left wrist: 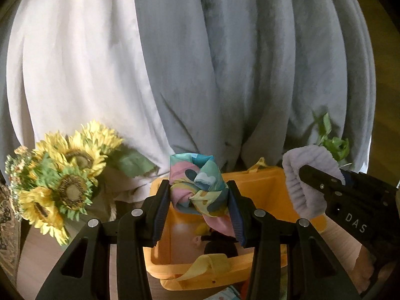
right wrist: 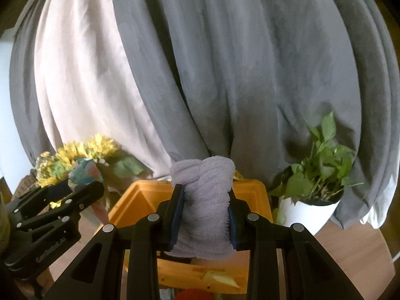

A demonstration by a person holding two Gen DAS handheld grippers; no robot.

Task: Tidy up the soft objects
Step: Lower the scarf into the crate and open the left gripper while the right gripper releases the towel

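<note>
Two hand-held grippers: left (left wrist: 198, 200) grips one scarf (left wrist: 197, 187), right (right wrist: 206, 215) one towel (right wrist: 205, 200).

One knotted scarf (left wrist: 198, 187), one lilac towel (right wrist: 205, 200), one orange bin (left wrist: 262, 190), two plants (one artificial) (right wrist: 322, 167).

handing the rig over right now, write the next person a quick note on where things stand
Left gripper: fingers shut on the knotted colourful scarf, held above the orange bin.
Right gripper: fingers shut on the rolled lilac towel, also above the bin.
Bin: a dark soft item already lies inside, with yellowish items beside it; what they are is unclear.
Nearby, not part of the job: sunflowers to the left, potted plant to the right, curtains behind.
Done: both pieces picked up and brought to the bin.
Left: probably lower and release both into the bin, then check for remaining soft items.
</note>
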